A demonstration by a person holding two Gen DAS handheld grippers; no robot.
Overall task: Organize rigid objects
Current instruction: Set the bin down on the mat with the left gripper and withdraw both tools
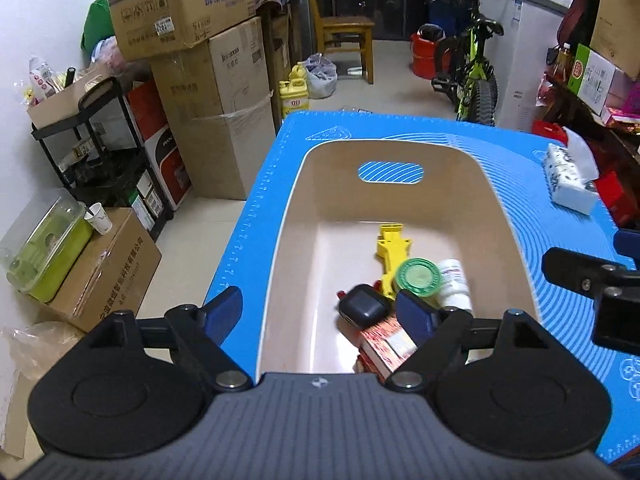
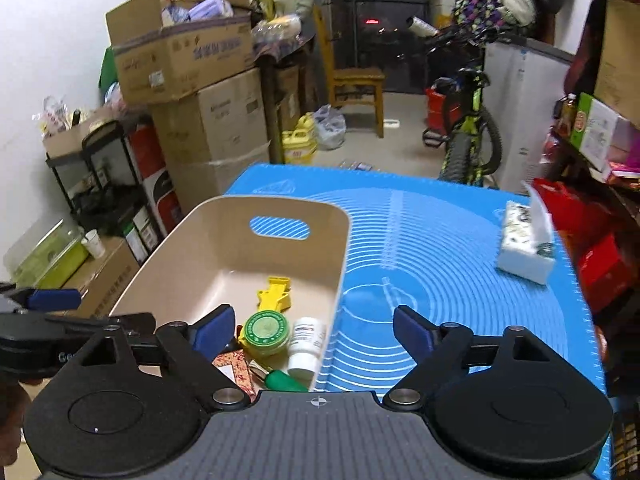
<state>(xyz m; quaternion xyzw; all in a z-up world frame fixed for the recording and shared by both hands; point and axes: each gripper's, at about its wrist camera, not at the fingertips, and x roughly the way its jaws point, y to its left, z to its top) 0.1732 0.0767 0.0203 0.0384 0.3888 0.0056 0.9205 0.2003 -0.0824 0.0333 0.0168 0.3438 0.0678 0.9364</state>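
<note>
**Both grippers spread wide and empty above a filling bin**

A beige bin (image 1: 292, 216) with a cut-out handle sits on the blue mat (image 1: 560, 184), filling the centre of the left wrist view. Piled at its near end, low in the frame, are a yellow plastic piece (image 1: 390, 250), a green round tin (image 1: 418, 276), a white pill bottle (image 1: 454, 282), a dark rounded case (image 1: 364, 310) and a red patterned box (image 1: 386, 344). The right wrist view adds a green-handled tool (image 2: 286, 380) at lower centre.

The left gripper (image 1: 318, 312) stands wide open with nothing between its blue pads; one finger hangs outside the bin's left wall, the other over the heap. The right gripper (image 2: 312, 332) is equally wide and empty, straddling the bin's right wall, one finger over the contents and one over bare mat.

The risk, judged from here, is contact with the rim: jaws this wide astride a wall could catch it on any downward or sideways move and drag or tip the light bin. The two tools also sit near each other and could collide. At upper right, a tissue pack (image 2: 528, 248) remains on the mat; it looks soft and may not belong in this sort.
</note>
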